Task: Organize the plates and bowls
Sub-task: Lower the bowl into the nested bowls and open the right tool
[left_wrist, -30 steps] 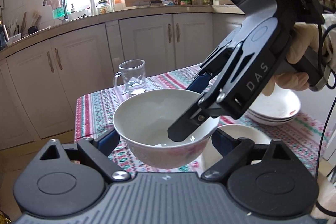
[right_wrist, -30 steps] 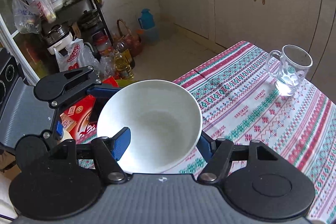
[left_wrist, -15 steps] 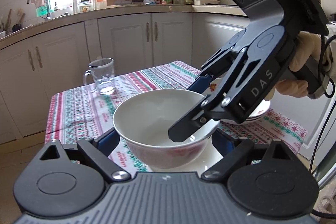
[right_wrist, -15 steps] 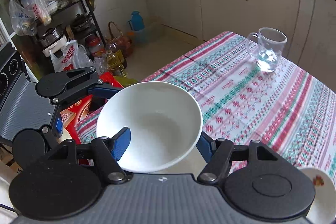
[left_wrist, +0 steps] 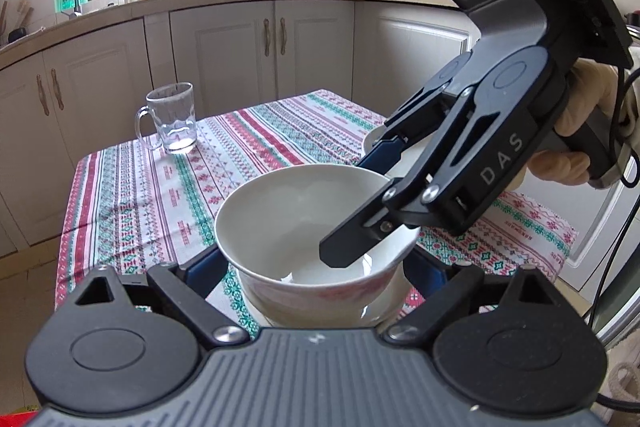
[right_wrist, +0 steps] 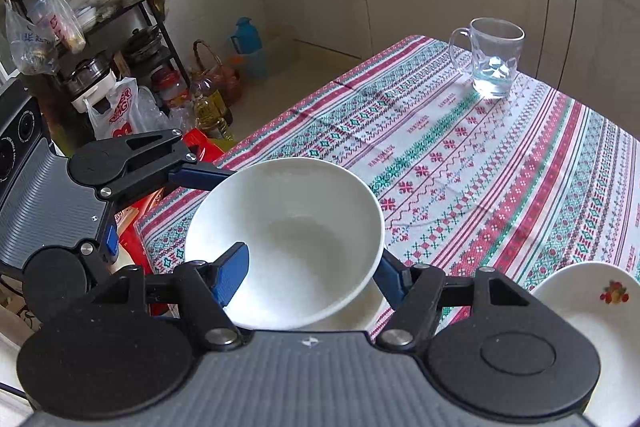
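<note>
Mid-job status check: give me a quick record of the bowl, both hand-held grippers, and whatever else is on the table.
bowl: white bowl, empty, right above a white dish; whether they touch is unclear
left hand-held gripper: fingers clasp the bowl's opposite sides
right hand-held gripper: pinches the bowl's wall, one finger inside, one outside
plates: fruit-motif plate at the right edge of the right wrist view
glass mug: upright, far corner of the tablecloth

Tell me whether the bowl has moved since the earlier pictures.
Yes. The bowl, pinched at its rim by the right hand-held gripper, has travelled from off the table's edge to over the tablecloth, nearer the fixed glass mug.
</note>
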Tool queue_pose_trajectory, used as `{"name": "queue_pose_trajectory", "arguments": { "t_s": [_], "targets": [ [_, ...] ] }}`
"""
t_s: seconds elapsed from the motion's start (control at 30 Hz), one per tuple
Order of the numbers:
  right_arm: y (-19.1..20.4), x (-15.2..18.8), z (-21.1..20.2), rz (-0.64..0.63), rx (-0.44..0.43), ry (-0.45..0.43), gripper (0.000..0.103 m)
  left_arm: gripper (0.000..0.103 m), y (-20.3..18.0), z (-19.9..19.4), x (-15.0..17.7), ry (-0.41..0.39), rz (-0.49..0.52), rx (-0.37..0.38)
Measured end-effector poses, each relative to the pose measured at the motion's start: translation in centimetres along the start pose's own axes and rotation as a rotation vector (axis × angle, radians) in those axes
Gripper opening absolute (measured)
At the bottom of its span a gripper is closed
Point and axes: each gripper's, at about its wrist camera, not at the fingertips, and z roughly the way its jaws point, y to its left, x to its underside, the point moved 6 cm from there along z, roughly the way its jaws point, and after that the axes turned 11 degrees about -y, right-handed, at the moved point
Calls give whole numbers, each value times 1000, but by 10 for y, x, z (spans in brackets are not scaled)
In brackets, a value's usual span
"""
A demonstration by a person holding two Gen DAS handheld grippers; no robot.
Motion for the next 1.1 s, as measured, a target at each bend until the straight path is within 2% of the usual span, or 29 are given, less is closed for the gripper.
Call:
{"name": "queue_pose_trajectory", "arguments": {
  "t_s": [0.8, 1.1],
  "targets": [
    [-4, 4, 4, 0, 8, 4, 73, 94, -1, 8, 7, 37, -4, 24],
    [-3, 5, 2, -1, 15, -3, 73, 98, 0, 8, 11, 47, -17, 37]
  ]
}}
